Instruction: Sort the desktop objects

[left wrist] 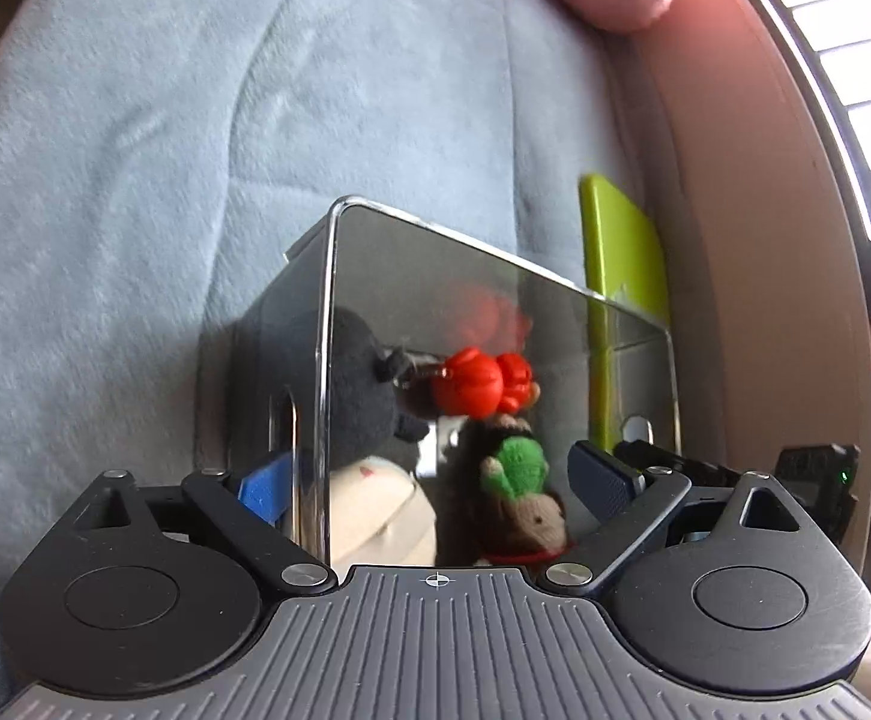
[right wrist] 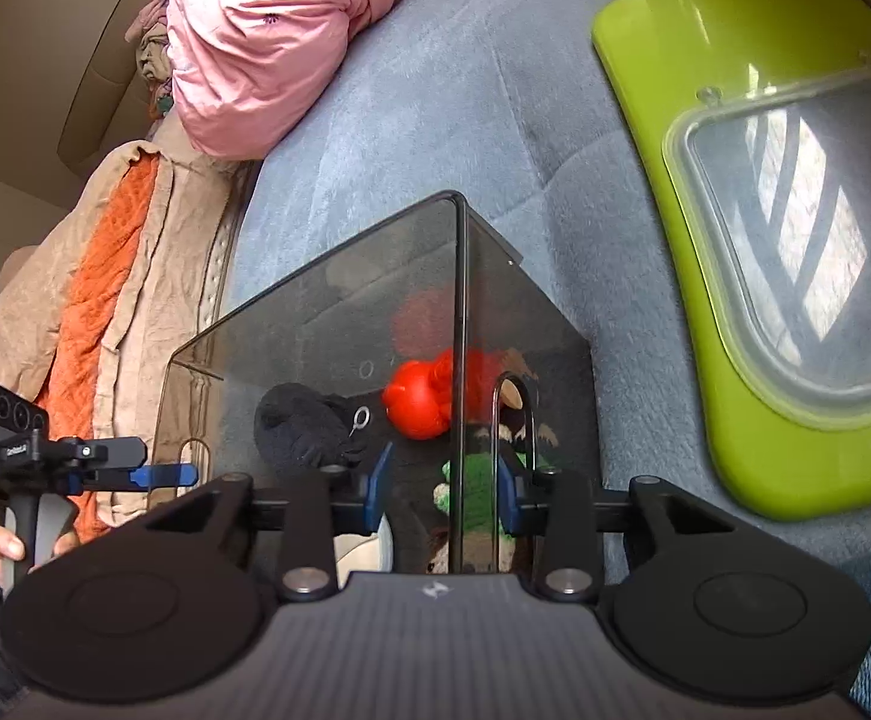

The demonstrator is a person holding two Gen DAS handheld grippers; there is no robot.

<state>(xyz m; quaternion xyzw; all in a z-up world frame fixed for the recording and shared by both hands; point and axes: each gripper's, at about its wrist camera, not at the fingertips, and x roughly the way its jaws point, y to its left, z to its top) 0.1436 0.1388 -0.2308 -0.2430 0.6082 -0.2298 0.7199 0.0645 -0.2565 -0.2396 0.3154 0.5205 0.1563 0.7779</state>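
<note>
A smoked clear plastic box (left wrist: 495,312) (right wrist: 345,300) stands on a blue blanket. Inside lie a red toy (left wrist: 474,387) (right wrist: 420,399), a dark grey plush (left wrist: 357,384) (right wrist: 306,426), a green and brown knitted doll (left wrist: 519,480) (right wrist: 477,480) and a white item (left wrist: 375,510). My left gripper (left wrist: 435,486) straddles one end wall of the box, one blue pad outside, one inside. My right gripper (right wrist: 444,489) is closed on the opposite wall by its handle slot (right wrist: 513,420). The left gripper also shows in the right wrist view (right wrist: 159,474).
A lime green lid with a clear window (right wrist: 795,228) (left wrist: 621,276) lies on the blanket (left wrist: 135,180) beside the box. Pink bedding (right wrist: 267,42) and a beige and orange garment (right wrist: 111,300) lie at the blanket's edge. A window grille (left wrist: 855,90) is at the right.
</note>
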